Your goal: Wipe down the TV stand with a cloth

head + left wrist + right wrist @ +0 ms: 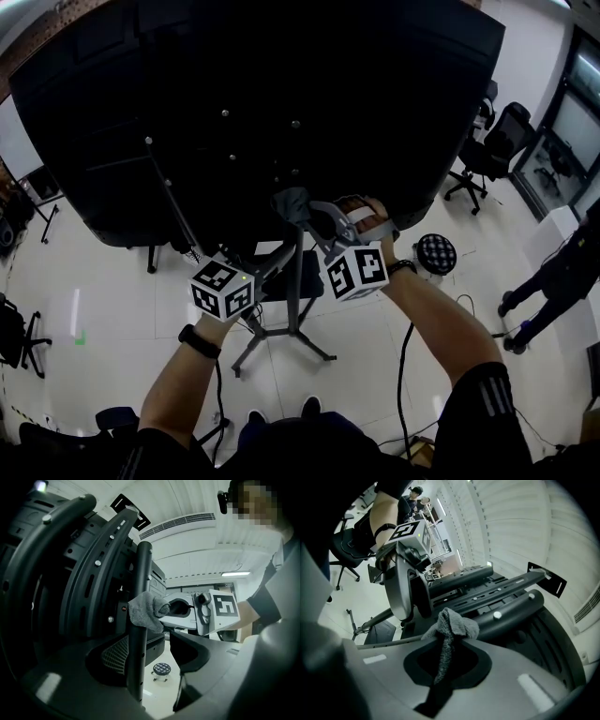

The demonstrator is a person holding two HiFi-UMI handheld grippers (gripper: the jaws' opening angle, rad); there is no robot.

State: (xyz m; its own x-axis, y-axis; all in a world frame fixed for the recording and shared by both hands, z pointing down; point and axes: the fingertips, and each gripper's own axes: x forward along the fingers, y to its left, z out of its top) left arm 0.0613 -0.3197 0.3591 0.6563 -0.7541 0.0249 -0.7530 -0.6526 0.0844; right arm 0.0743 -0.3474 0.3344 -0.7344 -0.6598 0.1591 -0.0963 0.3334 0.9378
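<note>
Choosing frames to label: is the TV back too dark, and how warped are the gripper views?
Head view: the TV back is almost solid black with little detail, the floor bright. Left gripper view: fisheye bows the mount arms; the cloth is sharp, the near jaws soft. Right gripper view: black corners, cloth clear.

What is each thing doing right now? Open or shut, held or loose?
right gripper: shut on the cloth.
cloth: bunched up, pressed against the stand pole.
left gripper: open, with the stand pole between its jaws.
stand pole: touched by the cloth, not clamped.
TV: mounted on the stand, back side facing the person.
</note>
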